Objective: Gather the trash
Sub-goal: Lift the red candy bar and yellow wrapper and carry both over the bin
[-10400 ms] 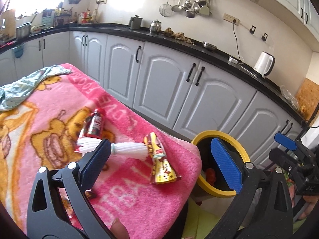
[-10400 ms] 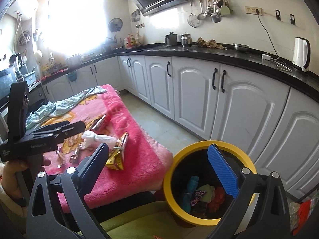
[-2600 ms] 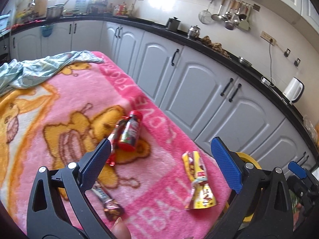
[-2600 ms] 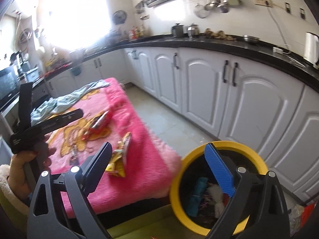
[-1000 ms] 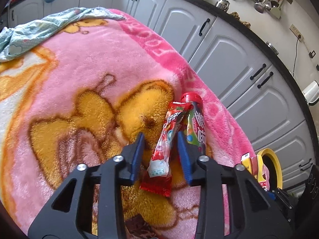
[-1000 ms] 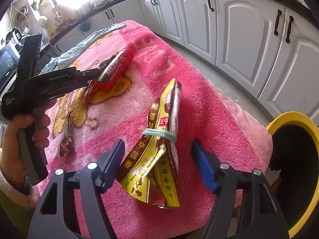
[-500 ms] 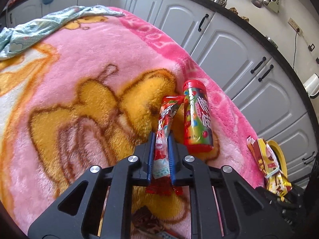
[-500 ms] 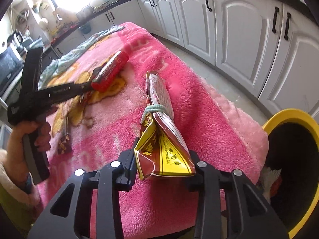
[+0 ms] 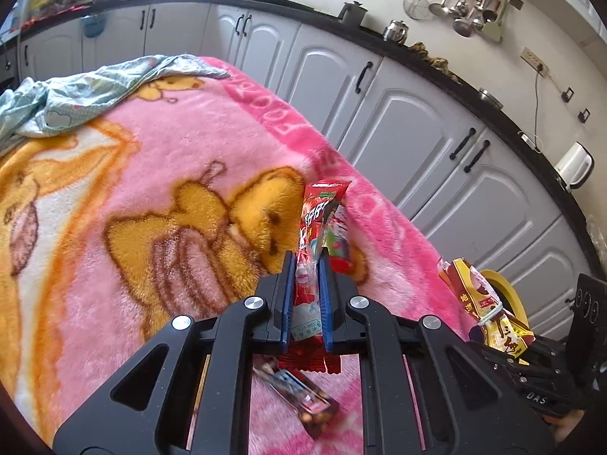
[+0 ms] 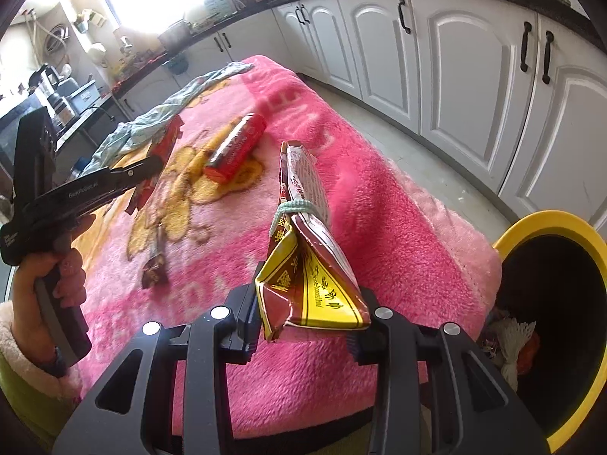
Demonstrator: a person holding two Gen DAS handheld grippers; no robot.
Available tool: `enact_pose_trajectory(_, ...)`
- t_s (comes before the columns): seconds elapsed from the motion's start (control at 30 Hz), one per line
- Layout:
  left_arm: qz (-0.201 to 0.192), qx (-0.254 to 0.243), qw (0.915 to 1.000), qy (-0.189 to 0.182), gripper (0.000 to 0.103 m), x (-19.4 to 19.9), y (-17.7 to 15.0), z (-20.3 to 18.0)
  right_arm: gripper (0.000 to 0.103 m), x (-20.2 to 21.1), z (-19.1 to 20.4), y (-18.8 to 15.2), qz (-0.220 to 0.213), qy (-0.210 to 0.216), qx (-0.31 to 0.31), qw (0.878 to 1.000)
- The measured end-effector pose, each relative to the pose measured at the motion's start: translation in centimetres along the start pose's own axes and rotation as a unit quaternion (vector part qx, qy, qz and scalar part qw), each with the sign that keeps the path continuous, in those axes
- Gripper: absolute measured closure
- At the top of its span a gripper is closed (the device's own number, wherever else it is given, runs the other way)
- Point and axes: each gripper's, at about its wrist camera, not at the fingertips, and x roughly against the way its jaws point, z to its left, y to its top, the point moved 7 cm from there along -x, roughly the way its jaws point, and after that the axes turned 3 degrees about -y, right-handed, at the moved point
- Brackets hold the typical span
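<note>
My left gripper (image 9: 306,265) is shut on a long red snack packet (image 9: 316,216) and holds it just above the pink blanket (image 9: 159,144). In the right wrist view the left gripper (image 10: 151,163) holds that packet (image 10: 161,151) off the blanket too. A red can (image 9: 341,250) lies right behind it, and the same can (image 10: 237,148) shows mid-blanket. My right gripper (image 10: 309,307) is shut on a yellow-and-red bag (image 10: 303,261) tied with a green band, lifted clear. A dark candy wrapper (image 9: 299,390) lies under my left gripper.
A yellow-rimmed bin (image 10: 550,223) with trash inside stands off the blanket's right end. A pale green cloth (image 9: 95,91) is bunched at the far end. White cabinets (image 10: 474,76) line the far side. A person's hand (image 10: 57,276) grips the left tool.
Both grippers have closed on their items: the left on the red packet, the right on the yellow-and-red bag. Each has lifted its item off the blanket.
</note>
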Motion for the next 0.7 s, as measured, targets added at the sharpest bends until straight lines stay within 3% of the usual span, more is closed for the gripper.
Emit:
enact_pose_trajectory(0.3,-0.001,-0.022,0.9996,-0.018,0.096,1.2,-0.7,-2.7,0.069,2.4,0.9,-0.1,-0.015,0.012,0.015,1.000)
enact_pose_trajectory(0.7,-0.001,-0.061,0.9967,-0.053,0.096,2.0,-1.1,-8.0,0.069,6.2,-1.3,0.4,-0.050,0.001,-0.001,0.999)
